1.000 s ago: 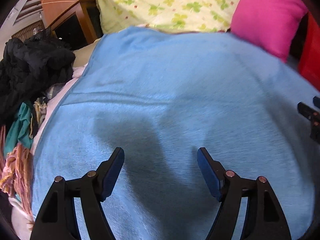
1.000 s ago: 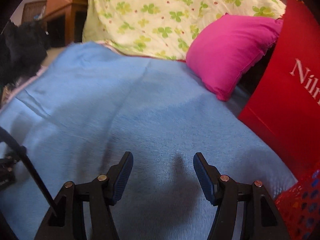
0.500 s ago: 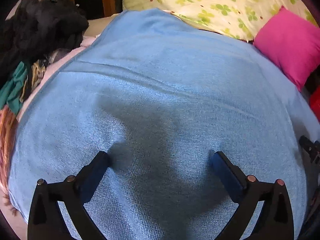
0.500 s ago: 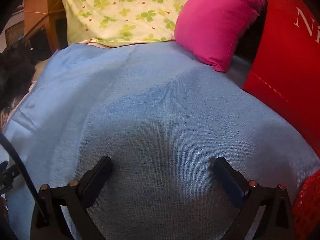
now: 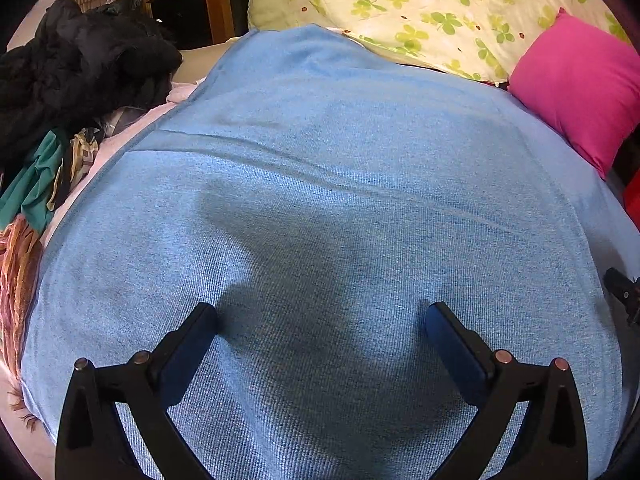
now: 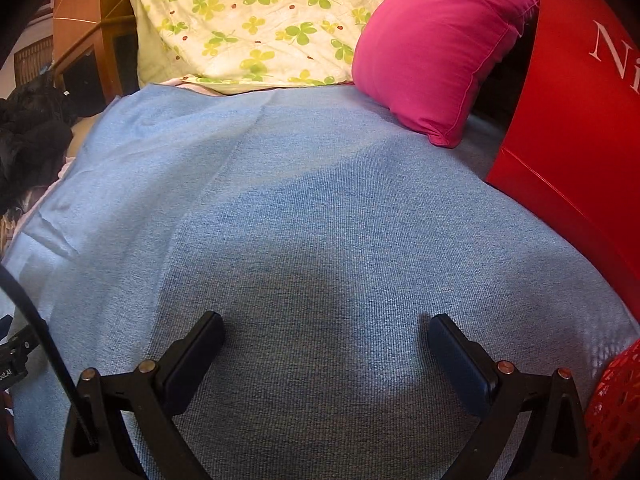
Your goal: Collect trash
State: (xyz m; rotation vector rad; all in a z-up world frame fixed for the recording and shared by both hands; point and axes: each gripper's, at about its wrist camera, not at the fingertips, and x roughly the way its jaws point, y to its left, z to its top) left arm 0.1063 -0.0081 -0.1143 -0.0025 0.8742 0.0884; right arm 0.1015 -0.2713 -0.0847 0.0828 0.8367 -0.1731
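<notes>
Both grippers hang over the bed, tilted down at a blue blanket (image 5: pixel 328 184) that fills nearly everything ahead of them. The left gripper (image 5: pixel 322 320) has its jaws spread as wide as they go, and nothing sits between them but bare blue cloth. Same story on the right gripper (image 6: pixel 326 330): jaws fully apart, holding nothing, with only blanket under the gap.

No trash shows in either view, so where the task's thing lies cannot be told from here.

Ahead of the left gripper and off to its left, a heap of black clothing (image 5: pixel 76 72) sits at the blanket's edge, with green and striped fabric (image 5: pixel 36 184) spilling nearer below it. Straight ahead, past the far edge of the blanket, lies a clover-print pillow (image 5: pixel 420 12). Up ahead to the right rests a pink cushion (image 5: pixel 580 88), its lower corner on the blanket.

From the right gripper, that pink cushion is ahead and slightly right, and just beside it to the right stands a red bag (image 6: pixel 576 120) with white lettering. Close by the right finger, at the lower right edge, pokes a red mesh basket (image 6: pixel 616 408).
</notes>
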